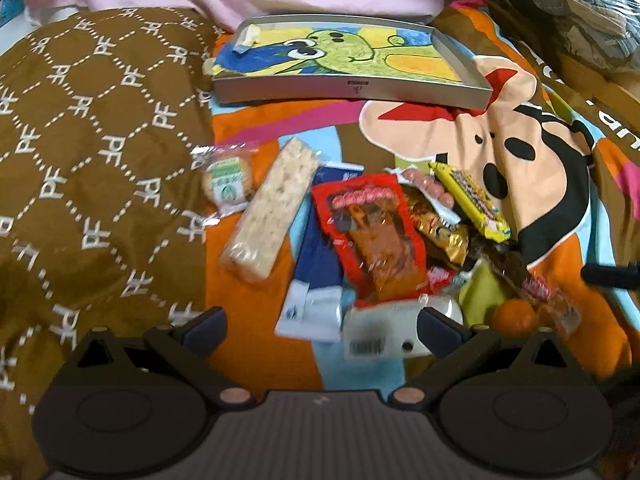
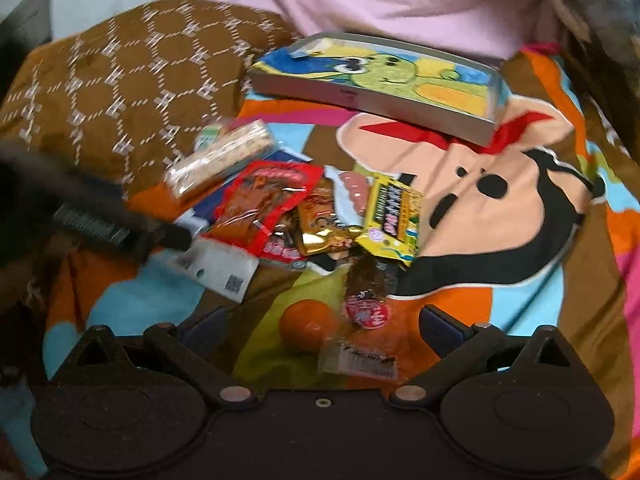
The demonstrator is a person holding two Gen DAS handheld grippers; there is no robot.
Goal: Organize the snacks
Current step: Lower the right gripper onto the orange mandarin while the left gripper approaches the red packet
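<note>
Left gripper [image 1: 322, 326]: spread, empty, over snack pile; white packet [image 1: 378, 332] nearest. Right gripper [image 2: 322, 326]: spread, empty. Advice: pinch one wrapper edge, carry to tray [image 1: 348, 90].

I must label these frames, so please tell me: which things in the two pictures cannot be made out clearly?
- Blue packet, left wrist view: mostly hidden under the red packet.
- Print on the yellow packet, right wrist view: motion blur makes it unreadable.
- Dark snack, right wrist view: partly hidden under the yellow packet, kind unclear.
- Left gripper, right wrist view: a blurred dark shape, jaws not readable there.
</note>
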